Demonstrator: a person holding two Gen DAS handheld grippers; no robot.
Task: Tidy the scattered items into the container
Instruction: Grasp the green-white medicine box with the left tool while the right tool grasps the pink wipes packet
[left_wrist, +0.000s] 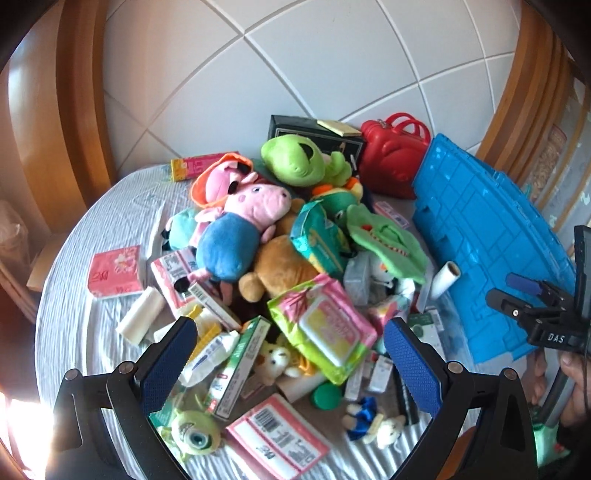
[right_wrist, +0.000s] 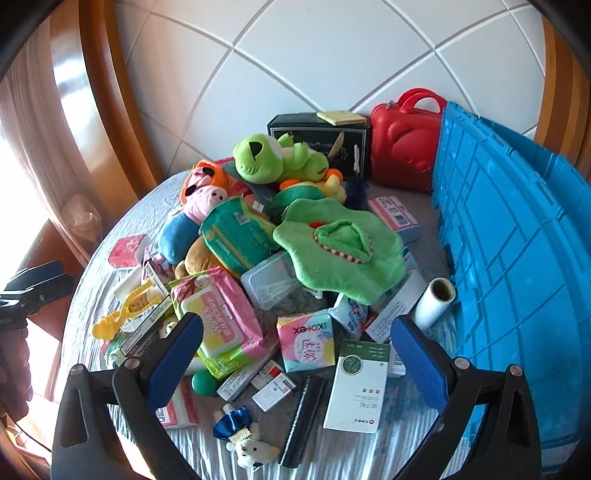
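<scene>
A heap of toys and packets lies on a round table with a grey cloth (left_wrist: 92, 221). It holds a pink pig plush (left_wrist: 236, 225), a green frog plush (left_wrist: 295, 158), a pink wipes pack (left_wrist: 325, 325) and a green cloth toy (right_wrist: 340, 247). A blue plastic crate (left_wrist: 491, 243) stands at the right, also in the right wrist view (right_wrist: 517, 258). My left gripper (left_wrist: 288, 354) is open and empty above the near side of the heap. My right gripper (right_wrist: 295, 350) is open and empty over a Kotex pack (right_wrist: 306, 343) and a white box (right_wrist: 358, 384).
A red case (right_wrist: 402, 147) and a black box (right_wrist: 317, 136) stand at the back by the white wall. A white roll (right_wrist: 432, 302) lies by the crate. Small bear toys (right_wrist: 247, 443), a black brush (right_wrist: 303, 421) and a green ball (right_wrist: 203, 382) lie near the front edge.
</scene>
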